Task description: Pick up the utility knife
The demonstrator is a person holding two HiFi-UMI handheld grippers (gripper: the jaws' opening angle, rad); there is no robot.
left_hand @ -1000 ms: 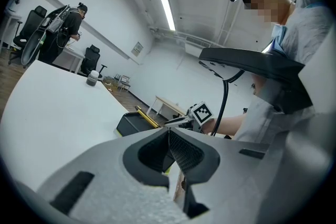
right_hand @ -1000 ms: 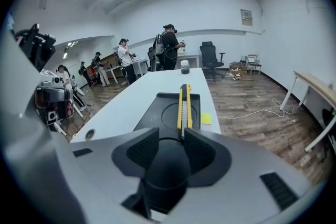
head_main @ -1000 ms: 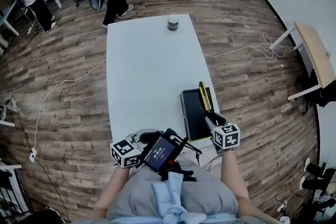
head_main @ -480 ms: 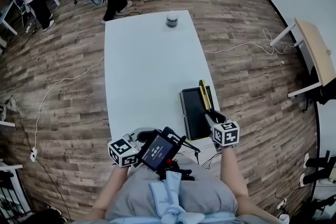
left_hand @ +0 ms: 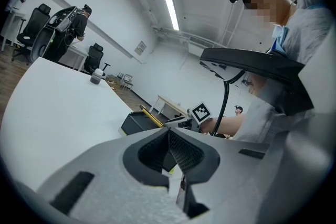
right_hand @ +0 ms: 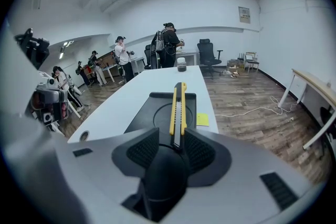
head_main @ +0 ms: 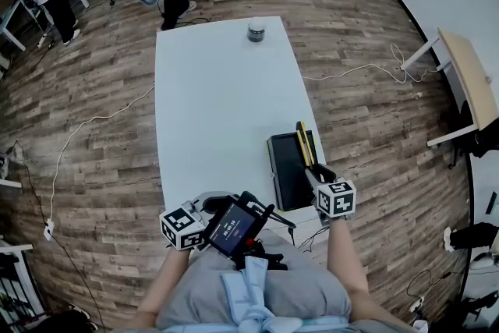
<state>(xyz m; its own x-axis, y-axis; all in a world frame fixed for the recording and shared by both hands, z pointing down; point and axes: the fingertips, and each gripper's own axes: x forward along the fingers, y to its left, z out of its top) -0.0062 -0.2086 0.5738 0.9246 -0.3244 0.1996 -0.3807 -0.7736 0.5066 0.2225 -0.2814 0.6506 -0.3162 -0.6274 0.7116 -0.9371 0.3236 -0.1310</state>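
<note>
A yellow utility knife point(head_main: 302, 143) lies lengthwise along the right side of a black tray point(head_main: 285, 168) at the white table's point(head_main: 218, 105) near right corner. My right gripper point(head_main: 316, 174) rests at the tray's near end and is open. In the right gripper view the knife's point(right_hand: 177, 107) near end sits between the two pads of that gripper point(right_hand: 172, 147), with a small gap on each side. My left gripper point(head_main: 214, 203) hovers at the table's near edge, left of the tray. Its pads meet with nothing between them point(left_hand: 169, 136). The knife point(left_hand: 151, 117) shows far off in that view.
A small dark jar point(head_main: 256, 31) stands at the table's far end. A device with a lit screen point(head_main: 232, 226) hangs between the grippers at the person's waist. A yellow note point(right_hand: 202, 119) lies right of the tray. People and chairs stand beyond the table.
The head view has shifted slightly since a second ago. Both grippers and the knife stay where they were.
</note>
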